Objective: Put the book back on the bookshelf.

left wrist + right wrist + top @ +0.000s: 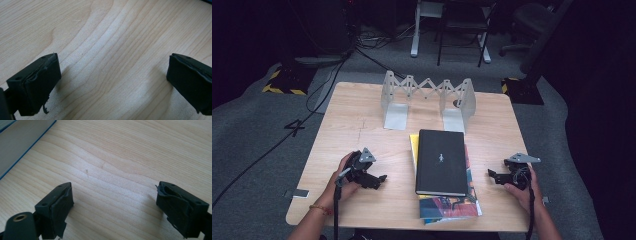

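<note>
Books (441,162) lie stacked between our left gripper (379,180) and right gripper (492,175), both open, empty. A one-sided grip could slide the top one off.

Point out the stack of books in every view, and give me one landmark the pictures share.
High view: the stack of books lies at the table's middle, black book on top, between the two grippers.
Left gripper view: a thin dark-blue sliver at the top right corner may be its edge; I cannot tell.
Right gripper view: a book's grey side with a blue edge fills the upper left corner.
Shared landmark: the light wooden tabletop.
</note>
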A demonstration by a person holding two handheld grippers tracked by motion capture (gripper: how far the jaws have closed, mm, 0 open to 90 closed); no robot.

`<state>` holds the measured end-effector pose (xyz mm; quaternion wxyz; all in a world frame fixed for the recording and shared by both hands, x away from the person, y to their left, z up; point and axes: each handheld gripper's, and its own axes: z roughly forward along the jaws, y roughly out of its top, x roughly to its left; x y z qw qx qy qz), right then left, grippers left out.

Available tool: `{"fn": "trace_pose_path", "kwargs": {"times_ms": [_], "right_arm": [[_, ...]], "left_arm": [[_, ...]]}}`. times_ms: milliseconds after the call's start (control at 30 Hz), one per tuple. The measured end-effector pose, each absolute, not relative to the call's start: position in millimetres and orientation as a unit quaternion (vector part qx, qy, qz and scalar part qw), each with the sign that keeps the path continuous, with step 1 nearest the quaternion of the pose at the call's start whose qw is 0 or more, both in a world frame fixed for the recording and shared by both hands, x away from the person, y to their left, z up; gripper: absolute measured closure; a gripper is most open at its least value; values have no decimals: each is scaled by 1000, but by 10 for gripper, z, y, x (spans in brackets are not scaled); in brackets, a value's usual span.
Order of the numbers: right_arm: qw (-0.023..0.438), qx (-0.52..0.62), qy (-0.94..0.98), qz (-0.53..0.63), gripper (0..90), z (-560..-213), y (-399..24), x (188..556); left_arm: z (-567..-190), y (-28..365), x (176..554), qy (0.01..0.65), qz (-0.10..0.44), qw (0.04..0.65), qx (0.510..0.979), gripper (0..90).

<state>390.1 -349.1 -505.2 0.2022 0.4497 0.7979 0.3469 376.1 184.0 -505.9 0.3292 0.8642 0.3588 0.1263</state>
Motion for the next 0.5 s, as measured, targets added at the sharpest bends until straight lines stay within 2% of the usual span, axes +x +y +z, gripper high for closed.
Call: {"fn": "trace_pose_path", "kwargs": {"times_ms": [500], "right_arm": [[202, 453, 797, 345, 142, -5047, -3498, 3879]], "left_arm": [[-5062, 1895, 3667, 360, 128, 330, 863, 3]]}}
